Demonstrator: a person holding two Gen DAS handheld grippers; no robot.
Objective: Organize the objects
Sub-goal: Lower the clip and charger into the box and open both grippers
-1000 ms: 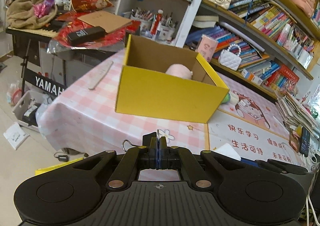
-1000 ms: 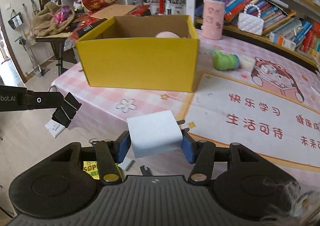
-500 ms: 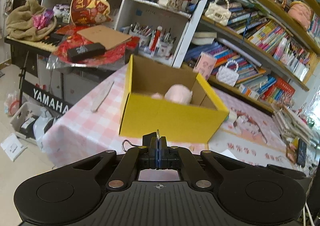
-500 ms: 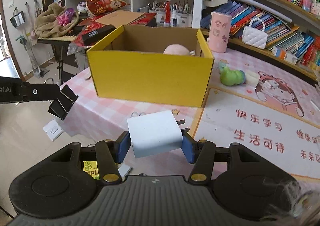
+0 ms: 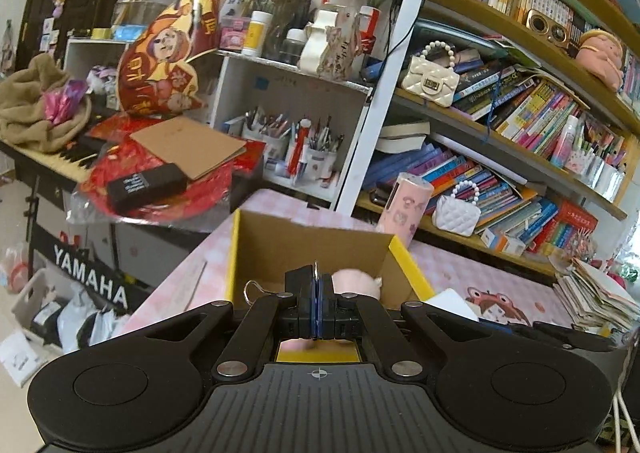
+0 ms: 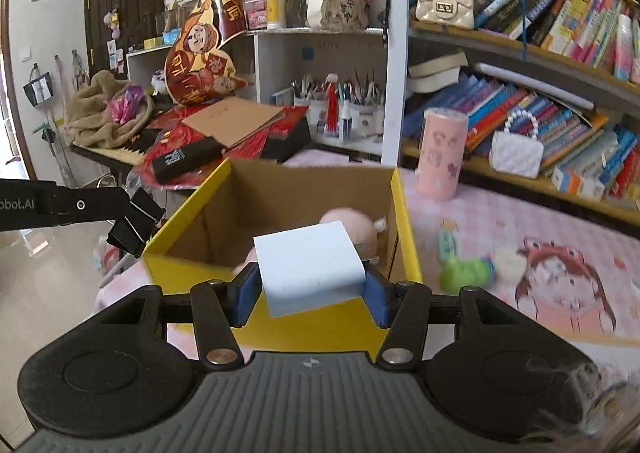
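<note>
The right gripper (image 6: 310, 289) pinches a white charger (image 6: 310, 267) over the near rim of the yellow box (image 6: 280, 189). The left gripper (image 5: 317, 307), fingers pressed together on a binder clip (image 6: 134, 223), hangs at the box's left edge. A pink plush (image 6: 352, 223) lies inside; beyond stands a pink cup (image 6: 442, 153) on the table (image 6: 520, 221).

Pink plush (image 6: 352, 223) half hidden (charger (image 6: 310, 267) in front), blurred tablecloth (image 6: 520, 213)
</note>
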